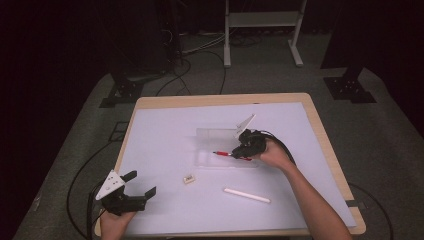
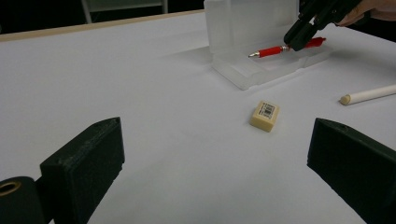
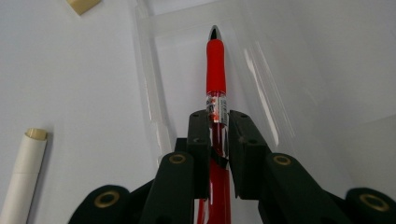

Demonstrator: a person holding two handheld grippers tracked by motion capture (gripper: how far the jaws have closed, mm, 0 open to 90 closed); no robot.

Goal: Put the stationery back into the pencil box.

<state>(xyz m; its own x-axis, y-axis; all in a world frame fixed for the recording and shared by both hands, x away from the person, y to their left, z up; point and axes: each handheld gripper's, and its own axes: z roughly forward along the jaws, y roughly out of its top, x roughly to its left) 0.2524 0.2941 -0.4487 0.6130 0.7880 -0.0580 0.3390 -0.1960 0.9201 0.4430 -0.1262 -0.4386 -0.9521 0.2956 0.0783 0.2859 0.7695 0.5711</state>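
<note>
White matte table cover (image 1: pixel 165 135). Red pen (image 3: pixel 216 70), slim, glossy, clamped in right gripper (image 3: pixel 218 123), over clear plastic case (image 2: pixel 261 70) mid-table; long axis left-right, tip left. Eraser (image 2: pixel 265 115), white stick (image 1: pixel 246 195) nearer. Left gripper (image 1: pixel 140 185) near-left, jaws apart.

Red pen (image 3: pixel 215 65) — silver tip, clear barrel — lies level over the open clear case (image 2: pixel 243 74), gripped mid-barrel.

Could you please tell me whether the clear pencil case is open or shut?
Open: the clear pencil case has its lid raised behind the tray, and the red pen is held over the exposed tray.
</note>
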